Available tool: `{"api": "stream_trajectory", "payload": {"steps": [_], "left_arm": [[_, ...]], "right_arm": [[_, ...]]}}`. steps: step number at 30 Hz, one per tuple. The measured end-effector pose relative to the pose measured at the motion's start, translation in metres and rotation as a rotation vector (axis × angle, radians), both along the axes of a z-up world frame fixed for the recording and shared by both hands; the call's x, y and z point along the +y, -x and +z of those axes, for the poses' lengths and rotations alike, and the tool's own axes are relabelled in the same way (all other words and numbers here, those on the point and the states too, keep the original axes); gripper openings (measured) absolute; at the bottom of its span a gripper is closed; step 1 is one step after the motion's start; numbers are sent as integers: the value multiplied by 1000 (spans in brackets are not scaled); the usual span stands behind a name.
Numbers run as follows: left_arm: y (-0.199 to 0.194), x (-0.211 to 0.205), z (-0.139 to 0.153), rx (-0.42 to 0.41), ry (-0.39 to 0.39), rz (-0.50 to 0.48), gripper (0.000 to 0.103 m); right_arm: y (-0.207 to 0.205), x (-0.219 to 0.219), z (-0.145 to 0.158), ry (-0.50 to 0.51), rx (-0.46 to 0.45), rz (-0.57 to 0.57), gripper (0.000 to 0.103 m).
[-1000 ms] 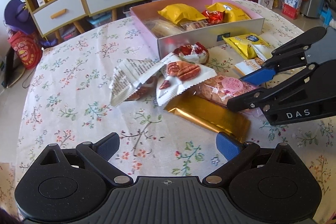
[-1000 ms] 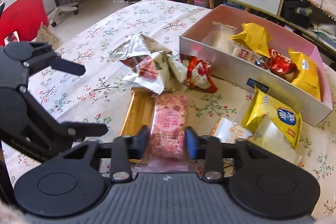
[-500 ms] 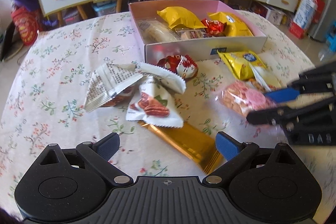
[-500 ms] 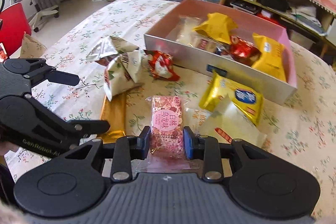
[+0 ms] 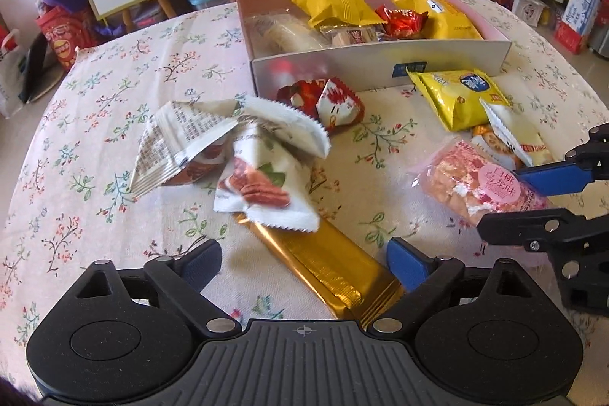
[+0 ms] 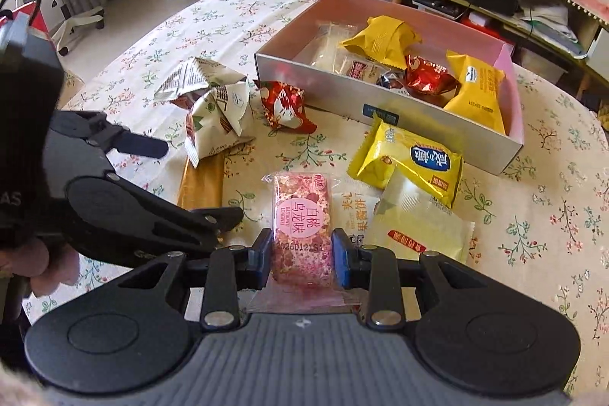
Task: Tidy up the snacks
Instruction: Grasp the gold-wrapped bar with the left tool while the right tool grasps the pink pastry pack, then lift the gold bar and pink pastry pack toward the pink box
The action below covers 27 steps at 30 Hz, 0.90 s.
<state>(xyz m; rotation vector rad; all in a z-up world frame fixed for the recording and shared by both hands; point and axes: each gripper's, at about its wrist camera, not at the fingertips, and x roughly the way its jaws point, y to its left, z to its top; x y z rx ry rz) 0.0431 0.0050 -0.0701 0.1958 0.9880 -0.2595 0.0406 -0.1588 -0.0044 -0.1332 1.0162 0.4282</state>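
the right gripper (image 6: 302, 253) was closed on the pink, clear-wrapped peach nougat bar (image 6: 302, 215), its blue pads pressed on the bar's two long sides near the printed date; the bar's long axis ran toward 12 o'clock, straight out along the fingers. the open pink-lined cardboard box with a silver front wall (image 6: 418, 118) lay at about 1 o'clock from that grip in the right wrist view, near but apart, already holding yellow, red and clear packets. between bar and box, at 1 to 2 o'clock, a yellow crinkled snack pouch with a blue label (image 6: 411, 162) overlapped a pale cream sachet (image 6: 415, 219), so a carry to the box was judged to need height over them and over the front wall.

the left gripper (image 5: 304, 263) had just been closing a little yet stood wide open, nothing pressed by its pads; a long gold foil bar (image 5: 323, 267) lay between them, its axis running from 11 to 5 o'clock, skewed to the jaws. at 11 o'clock, a white serrated packet printed with pecans (image 5: 262, 189) rested on the gold bar's far end, beside a second white packet with fine print (image 5: 179, 147). a red-and-white twisted candy wrapper (image 5: 331, 99) lay just before the box wall. the left claw was judged nearer the gold bar, the overlying packet its hindrance
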Motion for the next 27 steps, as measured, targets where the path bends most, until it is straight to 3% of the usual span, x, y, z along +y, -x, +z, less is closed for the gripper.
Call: {"api": "stream_trajectory", "payload": {"steps": [3, 8, 11, 13, 23, 27], "left_arm": [[1, 14, 0, 19, 27, 2, 90], [7, 34, 3, 18, 36, -13, 75], [10, 42, 6, 14, 35, -19, 57], [11, 44, 8, 15, 38, -19, 39], [9, 34, 8, -19, 13, -61, 39], [8, 31, 10, 11, 16, -64, 28]], "right_arm": [[1, -1, -2, 4, 8, 3, 30], [3, -3, -4, -8, 28, 6, 30], [4, -3, -6, -25, 51, 8, 30], [5, -2, -8, -26, 62, 12, 30], [10, 9, -14, 3, 61, 42, 36], [13, 15, -17, 29, 21, 62, 34]]}}
